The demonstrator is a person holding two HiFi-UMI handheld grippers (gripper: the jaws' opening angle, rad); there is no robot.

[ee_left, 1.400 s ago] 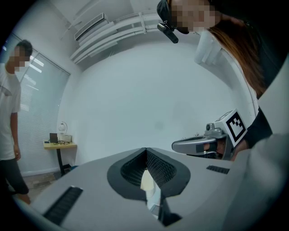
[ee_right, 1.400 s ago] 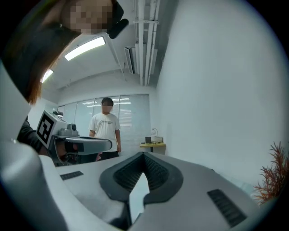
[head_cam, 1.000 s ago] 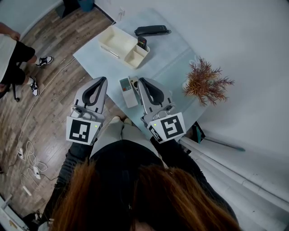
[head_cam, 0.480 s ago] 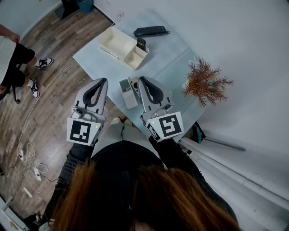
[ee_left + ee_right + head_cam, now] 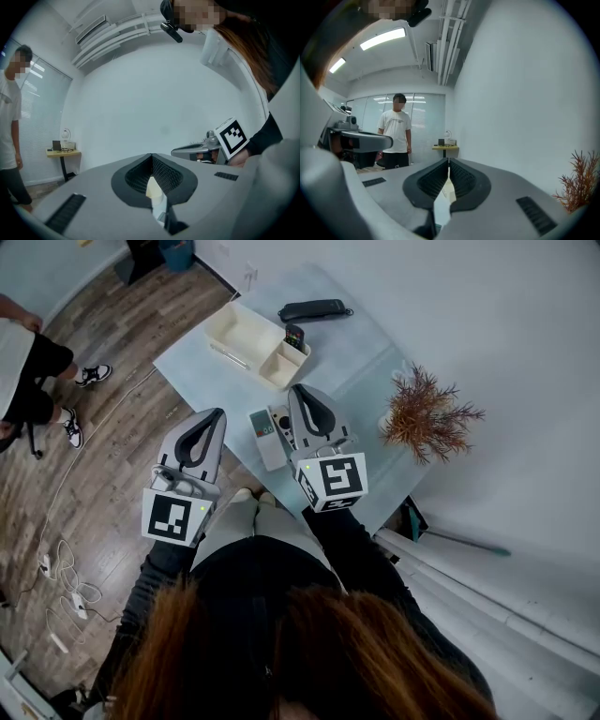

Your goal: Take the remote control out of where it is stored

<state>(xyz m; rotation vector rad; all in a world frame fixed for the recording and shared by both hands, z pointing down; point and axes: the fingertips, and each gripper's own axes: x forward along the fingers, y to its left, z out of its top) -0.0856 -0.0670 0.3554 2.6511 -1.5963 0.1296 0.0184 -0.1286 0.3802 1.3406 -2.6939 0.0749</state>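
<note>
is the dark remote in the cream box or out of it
In: the dark remote stands in the cream box's small end compartment, its top poking above the rim.

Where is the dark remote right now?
In the head view, the dark remote stands in the small compartment of the cream tray, toward the far end of the table, beside a black case.

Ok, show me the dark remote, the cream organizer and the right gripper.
dark remote [image 5: 294, 335], head view, its upper end standing out of the organizer.
cream organizer [image 5: 248, 331], head view, bare floor of the large compartment.
right gripper [image 5: 300, 389], head view, tips of its shut jaws.
</note>
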